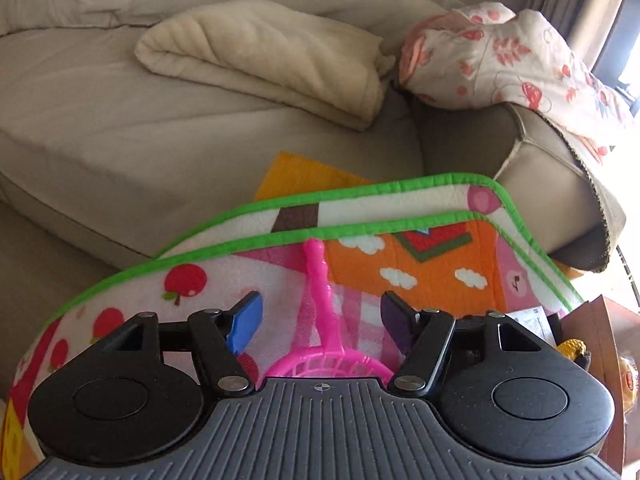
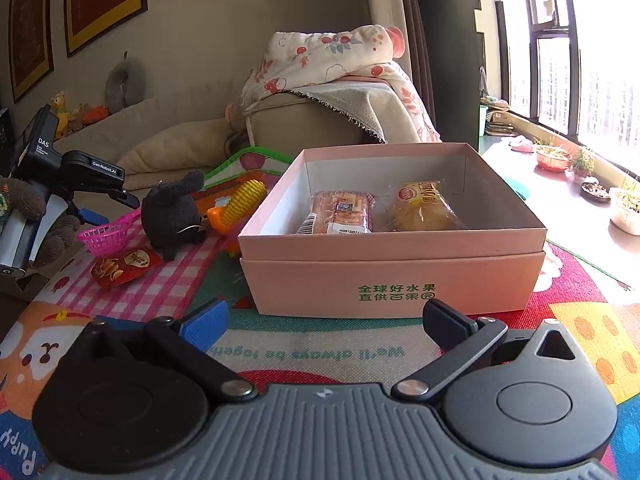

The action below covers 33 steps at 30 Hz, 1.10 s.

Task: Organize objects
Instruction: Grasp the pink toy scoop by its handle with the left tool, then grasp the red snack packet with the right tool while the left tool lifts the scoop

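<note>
Box print: the pink box (image 2: 394, 276) carries green Chinese characters on its front wall, 全球好水果 over 直供百果园.
Mat print: the play mat (image 2: 316, 350) reads "We'll always be togeth…" upside down from the right wrist view; "Puppy" runs along its lower left corner.
Left device labels: the left gripper (image 2: 94, 216) body shows "DAS" and "GenRobot.AI" in white; smaller lines under DAS are too small to read.
Box contents: two wrapped snacks lie side by side inside, a biscuit pack (image 2: 340, 212) with a barcode and QR label, and a yellow cake pack (image 2: 422, 208) whose red label cannot be read.
Loose objects: a red snack packet (image 2: 126, 266), a dark plush mouse (image 2: 174, 212) and a toy corn cob (image 2: 240, 204) sit on the mat left of the box; the pink toy basket (image 2: 106, 234) is just left of the mouse.
Surroundings: a beige sofa (image 1: 120, 112) with a folded cream blanket (image 1: 272, 60) and a floral quilt (image 1: 500, 56) over its armrest; potted plants (image 2: 554, 156) line the windowsill.
In the way: the mat's folded green-trimmed edge (image 1: 360, 216) rises between the left jaws and the sofa.
Left jaws: spread open, straddling the basket's pink handle (image 1: 316, 280) without touching it; holding nothing.
Right gripper (image 2: 324, 320): jaws wide open and empty, just short of the box front, above the mat.
</note>
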Motion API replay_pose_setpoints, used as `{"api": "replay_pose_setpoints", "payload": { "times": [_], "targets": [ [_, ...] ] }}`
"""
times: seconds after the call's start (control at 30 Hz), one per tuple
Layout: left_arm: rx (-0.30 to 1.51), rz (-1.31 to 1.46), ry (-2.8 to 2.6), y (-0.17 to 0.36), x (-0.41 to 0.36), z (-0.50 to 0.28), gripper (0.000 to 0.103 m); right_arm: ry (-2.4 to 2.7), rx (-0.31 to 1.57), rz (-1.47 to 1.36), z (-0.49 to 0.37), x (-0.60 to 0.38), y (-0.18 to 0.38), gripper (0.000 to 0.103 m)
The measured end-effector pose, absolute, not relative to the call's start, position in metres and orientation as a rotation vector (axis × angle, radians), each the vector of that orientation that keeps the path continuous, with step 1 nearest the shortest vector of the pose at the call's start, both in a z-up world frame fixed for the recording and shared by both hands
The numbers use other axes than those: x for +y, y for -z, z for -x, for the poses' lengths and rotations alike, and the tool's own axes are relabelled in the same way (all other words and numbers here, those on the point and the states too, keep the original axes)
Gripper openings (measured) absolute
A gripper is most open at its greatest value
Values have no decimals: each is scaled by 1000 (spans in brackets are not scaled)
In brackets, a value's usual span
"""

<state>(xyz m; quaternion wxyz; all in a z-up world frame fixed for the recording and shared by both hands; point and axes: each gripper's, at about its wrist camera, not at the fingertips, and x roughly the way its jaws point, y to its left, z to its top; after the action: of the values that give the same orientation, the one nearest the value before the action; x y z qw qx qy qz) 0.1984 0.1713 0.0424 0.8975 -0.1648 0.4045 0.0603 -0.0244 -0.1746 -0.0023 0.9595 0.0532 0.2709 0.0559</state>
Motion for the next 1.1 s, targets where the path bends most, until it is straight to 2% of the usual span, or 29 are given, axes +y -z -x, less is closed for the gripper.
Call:
{"api": "replay_pose_setpoints", "payload": {
  "times": [0.07,0.1,0.13,0.17,0.2,0.6,0.83,1.1],
  "targets": [
    [842,304,-108,-38,161,-200,57,-111,550,-117,24,-176,3,103],
    [839,277,-99,-37,156,-199,43,-109,551,-121,24,-177,3,103],
    [842,258,-86,-36,151,-197,22,-106,550,-125,24,-177,3,103],
    [849,254,-75,-35,148,-195,14,-105,550,-128,23,-178,3,103],
    [858,266,-62,-35,145,-191,17,-106,549,-130,24,-178,3,103],
    [876,346,263,-40,109,-80,15,-76,529,-137,26,-179,3,103],
    [828,152,338,-40,65,-23,15,-76,514,-129,29,-177,2,103],
    [747,227,274,-45,99,8,15,-248,574,24,21,-128,-6,103]
  ]
}}
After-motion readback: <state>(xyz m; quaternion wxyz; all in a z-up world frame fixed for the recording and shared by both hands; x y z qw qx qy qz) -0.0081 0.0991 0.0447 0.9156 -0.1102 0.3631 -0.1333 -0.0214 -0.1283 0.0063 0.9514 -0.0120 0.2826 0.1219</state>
